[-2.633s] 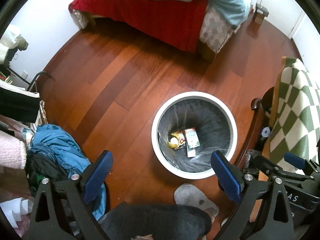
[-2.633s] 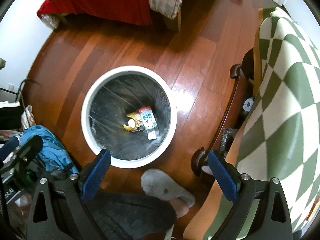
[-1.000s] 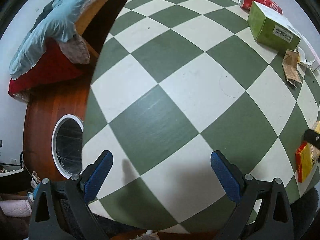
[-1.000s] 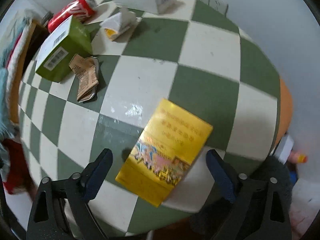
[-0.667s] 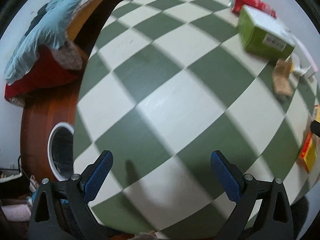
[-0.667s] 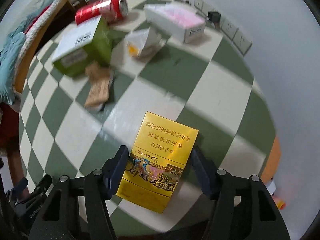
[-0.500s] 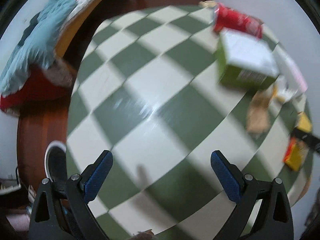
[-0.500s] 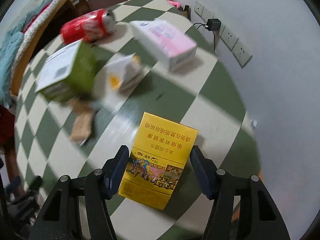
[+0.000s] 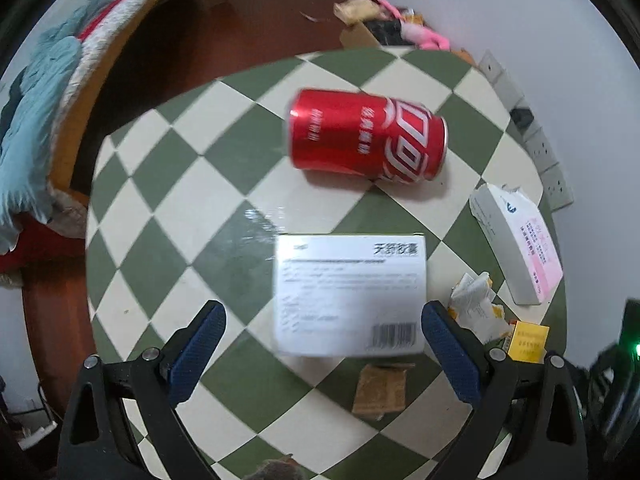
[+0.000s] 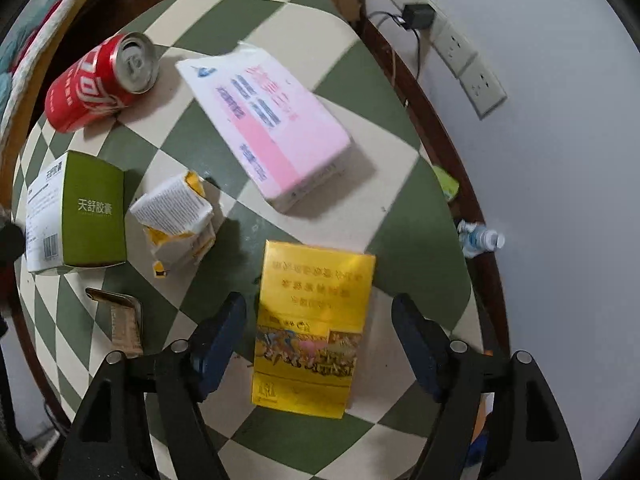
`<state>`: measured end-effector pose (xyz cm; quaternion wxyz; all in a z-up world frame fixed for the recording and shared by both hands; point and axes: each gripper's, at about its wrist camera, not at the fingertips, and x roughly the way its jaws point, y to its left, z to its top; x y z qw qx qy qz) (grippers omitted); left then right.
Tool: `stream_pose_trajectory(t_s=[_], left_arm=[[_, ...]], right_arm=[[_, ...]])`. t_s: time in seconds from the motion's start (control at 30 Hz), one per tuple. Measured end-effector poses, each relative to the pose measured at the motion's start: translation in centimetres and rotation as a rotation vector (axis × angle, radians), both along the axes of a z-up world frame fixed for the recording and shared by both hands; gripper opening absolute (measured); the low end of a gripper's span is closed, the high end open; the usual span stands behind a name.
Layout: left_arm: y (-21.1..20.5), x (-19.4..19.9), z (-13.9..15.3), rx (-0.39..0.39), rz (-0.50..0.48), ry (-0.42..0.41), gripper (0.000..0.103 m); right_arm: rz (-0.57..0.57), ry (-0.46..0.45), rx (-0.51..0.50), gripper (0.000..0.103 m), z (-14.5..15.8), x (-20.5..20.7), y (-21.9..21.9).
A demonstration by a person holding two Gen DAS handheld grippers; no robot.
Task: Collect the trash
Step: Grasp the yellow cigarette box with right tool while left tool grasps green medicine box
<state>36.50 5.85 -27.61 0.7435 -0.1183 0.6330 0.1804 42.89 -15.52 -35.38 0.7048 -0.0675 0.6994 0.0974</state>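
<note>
Trash lies on a green and cream checked table (image 9: 168, 216). My left gripper (image 9: 320, 346) is open, its fingers either side of the near end of a green and white box (image 9: 348, 292). A red soda can (image 9: 366, 138) lies on its side beyond it. My right gripper (image 10: 318, 350) is open around a flat yellow box (image 10: 310, 328), fingers apart from its sides. In the right wrist view the pink and white box (image 10: 268, 128), the crumpled yellow and white carton (image 10: 176, 220), the green box (image 10: 80, 216) and the can (image 10: 96, 84) lie further off.
A small brown cardboard packet (image 9: 380, 388) lies near the left gripper's right finger. A wall with sockets (image 10: 472, 68) and a plugged charger (image 10: 416, 14) runs along the table's right edge. A bed (image 9: 36, 92) stands at the far left.
Both grippers swung from above the bin to the table. The left moved over to the green box and can. The right closed in on the yellow box and narrowed around it.
</note>
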Motion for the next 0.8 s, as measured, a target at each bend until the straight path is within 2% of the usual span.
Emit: stream_pose_trajectory(t_s=[0.1,0.23,0.33,0.37,0.4,0.47,0.53,0.67,0.8], left_arm=[[-0.4,1.1,-0.9,-0.031,0.001,0.000,0.103],[-0.9,2.2,-2.1,-0.017,-0.003,0.048,0.102],[-1.0,2.5,-3.1,-0.021,-0.013,0.067,0.099],[-1.0,2.4,-3.3,-0.015,-0.009,0.069,0.093],[-1.0,2.3,-3.3,-0.014,-0.010,0.058,0.088],[-0.9,1.9,-3.1,-0.017,-0.009,0.020,0.087],[-0.9,1.4,-2.7,0.014,-0.015,-0.009,0.086],[-0.6,0.5,-1.8,0.036,-0.011,-0.039,0.086],[0.4,-2.1,0.1,0.038,0.002,-0.082,0.086]], right_arm=[[-0.024,0.005,0.002,0.077,-0.7,-0.2,-0.7],[-0.041,-0.016,-0.001,0.076,-1.0,-0.5,-0.7],[-0.035,-0.033,-0.018,0.075,-1.3,-0.7,-0.7],[-0.032,-0.042,-0.023,0.074,-1.4,-0.8,-0.6],[-0.031,-0.049,-0.027,0.074,-1.2,-0.9,-0.5],[-0.027,-0.069,-0.036,0.066,-0.7,-1.5,-0.1],[-0.017,-0.088,-0.036,0.058,0.0,-2.2,0.3],[-0.010,-0.100,-0.032,0.058,0.0,-2.6,0.4],[-0.006,-0.109,-0.016,0.058,0.4,-3.0,0.4]])
